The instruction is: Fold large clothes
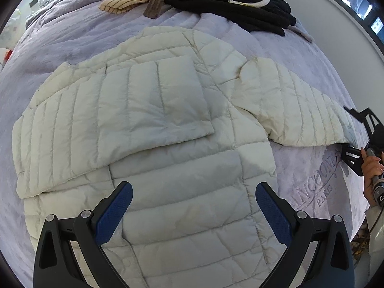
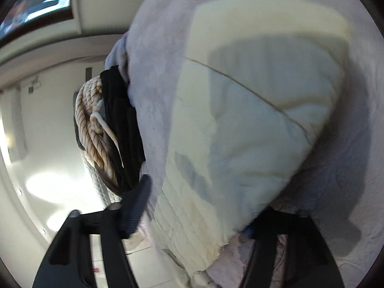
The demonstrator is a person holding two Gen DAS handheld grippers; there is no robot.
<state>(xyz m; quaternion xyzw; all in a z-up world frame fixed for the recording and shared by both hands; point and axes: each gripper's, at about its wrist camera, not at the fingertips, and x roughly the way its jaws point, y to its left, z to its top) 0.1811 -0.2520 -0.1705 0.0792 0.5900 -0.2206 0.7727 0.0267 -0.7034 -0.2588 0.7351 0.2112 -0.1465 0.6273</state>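
A white quilted puffer jacket [image 1: 168,124] lies flat on a lilac bedspread [image 1: 312,180], one sleeve folded across its body. My left gripper [image 1: 194,187] hangs open above the jacket's lower body, nothing between its blue pads [image 1: 115,213]. The other sleeve [image 1: 300,110] stretches out to the right. At its cuff my right gripper [image 1: 346,130], held by a hand [image 1: 372,168], straddles the end. In the right wrist view the sleeve end [image 2: 240,144] lies between the jaws of the right gripper [image 2: 199,206]. One finger [image 2: 136,204] stands slightly off the fabric. The other is hidden behind the sleeve.
A pile of clothes sits at the far end of the bed: black garments [image 1: 230,7] and a cream striped one [image 1: 134,0]. The bed's right edge meets a pale wall [image 1: 336,24]. A light floor [image 2: 48,180] shows beyond the bed in the right wrist view.
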